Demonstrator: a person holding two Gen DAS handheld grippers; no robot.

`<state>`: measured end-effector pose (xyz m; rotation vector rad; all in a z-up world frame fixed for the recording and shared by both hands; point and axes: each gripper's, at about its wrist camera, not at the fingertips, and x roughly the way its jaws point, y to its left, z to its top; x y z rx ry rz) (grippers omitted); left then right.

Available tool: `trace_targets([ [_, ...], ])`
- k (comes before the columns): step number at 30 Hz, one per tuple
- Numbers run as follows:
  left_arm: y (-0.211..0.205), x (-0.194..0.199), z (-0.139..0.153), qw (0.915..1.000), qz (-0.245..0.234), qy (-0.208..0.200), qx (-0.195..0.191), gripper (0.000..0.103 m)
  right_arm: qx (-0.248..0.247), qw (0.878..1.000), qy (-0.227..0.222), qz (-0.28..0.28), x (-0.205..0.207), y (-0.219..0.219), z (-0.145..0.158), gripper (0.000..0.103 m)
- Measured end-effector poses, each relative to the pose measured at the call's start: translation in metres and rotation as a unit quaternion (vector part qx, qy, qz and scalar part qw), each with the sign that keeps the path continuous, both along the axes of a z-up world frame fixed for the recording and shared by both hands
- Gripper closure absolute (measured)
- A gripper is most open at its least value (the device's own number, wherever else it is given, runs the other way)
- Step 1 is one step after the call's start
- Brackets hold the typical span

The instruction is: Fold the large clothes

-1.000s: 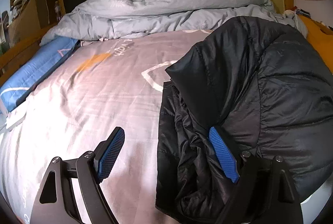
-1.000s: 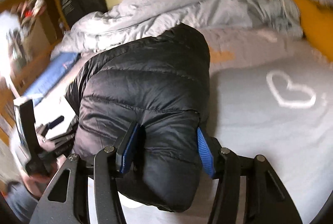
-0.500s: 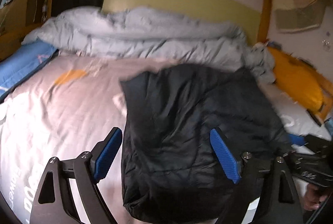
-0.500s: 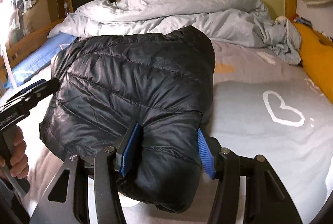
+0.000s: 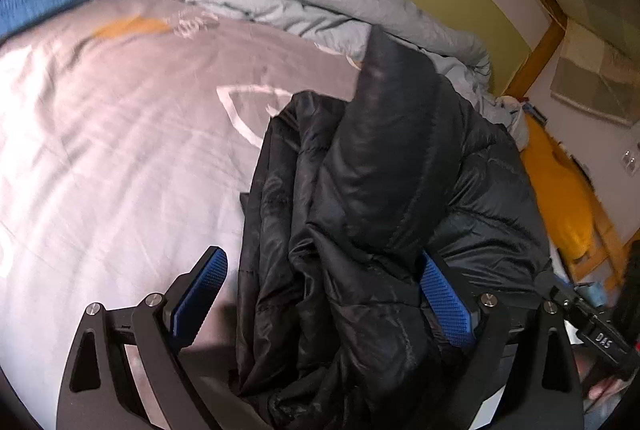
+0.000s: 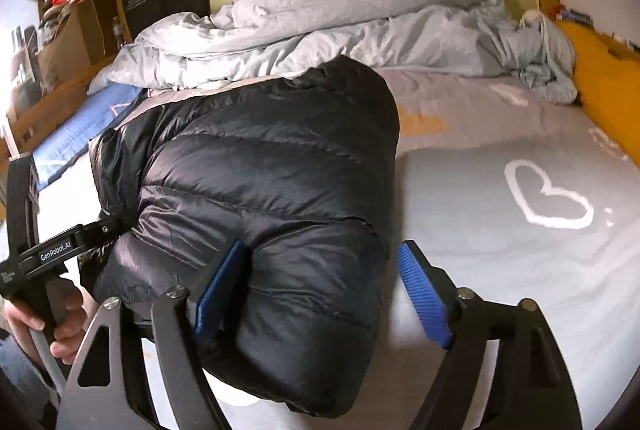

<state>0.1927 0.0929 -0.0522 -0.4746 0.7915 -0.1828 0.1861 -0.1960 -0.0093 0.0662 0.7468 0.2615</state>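
A black puffer jacket (image 5: 384, 214) lies bunched on the grey bed sheet (image 5: 120, 150). In the left wrist view my left gripper (image 5: 324, 294) is open, its fingers wide apart, with the jacket's crumpled edge lying between them and against the right pad. In the right wrist view the jacket (image 6: 264, 182) is a quilted mound. My right gripper (image 6: 324, 290) is open around the jacket's near corner. Its left pad (image 6: 216, 290) touches the fabric. Its right pad (image 6: 424, 298) stands clear of it. The left gripper's handle (image 6: 56, 250) shows at the left, held by a hand.
A rumpled grey duvet (image 6: 340, 26) lies along the headboard. A blue pillow (image 6: 76, 126) lies at the left edge, an orange one (image 6: 608, 90) at the right. A white heart print (image 6: 548, 198) marks the sheet right of the jacket. Shelves (image 6: 48, 30) stand at the left.
My right gripper's jaws have opened wider and its right pad has come off the jacket. My left gripper has swung left and down, close over the jacket's crumpled edge.
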Motion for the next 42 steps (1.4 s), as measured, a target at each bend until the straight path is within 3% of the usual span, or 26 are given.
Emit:
trace_targets([
  [2, 0.003, 0.003, -0.004, 0.9996, -0.005, 0.009, -0.026, 0.007, 0.039, 0.999, 0.024, -0.001, 0.008, -0.010, -0.006, 0.016],
  [5, 0.014, 0.008, -0.023, 0.9912, -0.012, 0.042, -0.125, 0.007, 0.128, 0.988, 0.084, 0.001, 0.023, -0.028, -0.022, 0.011],
  [7, 0.011, 0.008, -0.020, 0.9927, -0.017, 0.037, -0.113, 0.007, 0.195, 0.972, 0.128, 0.011, 0.033, -0.038, -0.038, 0.011],
  [9, 0.009, 0.009, -0.020, 0.9924, -0.022, 0.039, -0.115, 0.008, 0.215, 0.967, 0.137, 0.016, 0.036, -0.040, -0.045, 0.014],
  [10, 0.009, 0.009, -0.020, 0.9916, -0.027, 0.039, -0.120, 0.014, 0.215, 0.967, 0.131, 0.021, 0.035, -0.039, -0.045, 0.023],
  [14, 0.013, 0.012, -0.025, 0.9840, -0.051, 0.042, -0.166, 0.033, 0.192, 0.975, 0.106, 0.030, 0.029, -0.033, -0.035, 0.043],
  [16, 0.013, 0.013, -0.021, 0.9812, -0.066, 0.040, -0.177, 0.044, 0.191, 0.977, 0.093, 0.028, 0.025, -0.033, -0.029, 0.047],
  [19, 0.010, 0.012, -0.009, 0.9827, -0.073, 0.029, -0.168, 0.051, 0.178, 0.981, 0.071, 0.031, 0.017, -0.029, -0.017, 0.051],
  [26, -0.016, 0.005, 0.025, 0.9864, -0.100, -0.013, -0.129, 0.053, 0.177, 0.983, 0.036, 0.029, 0.000, -0.044, 0.017, 0.053],
  [31, -0.059, 0.023, 0.065, 0.9827, -0.129, -0.040, -0.126, 0.053, 0.172, 0.985, 0.005, 0.015, 0.001, -0.080, 0.059, 0.053],
  [37, -0.153, 0.047, 0.113, 0.9723, -0.187, -0.082, -0.114, 0.053, 0.150, 0.987, -0.058, -0.016, -0.007, -0.158, 0.109, 0.053],
  [42, -0.254, 0.074, 0.120, 0.9635, -0.225, -0.088, -0.115, 0.053, 0.125, 0.985, -0.098, -0.062, -0.004, -0.237, 0.125, 0.053],
])
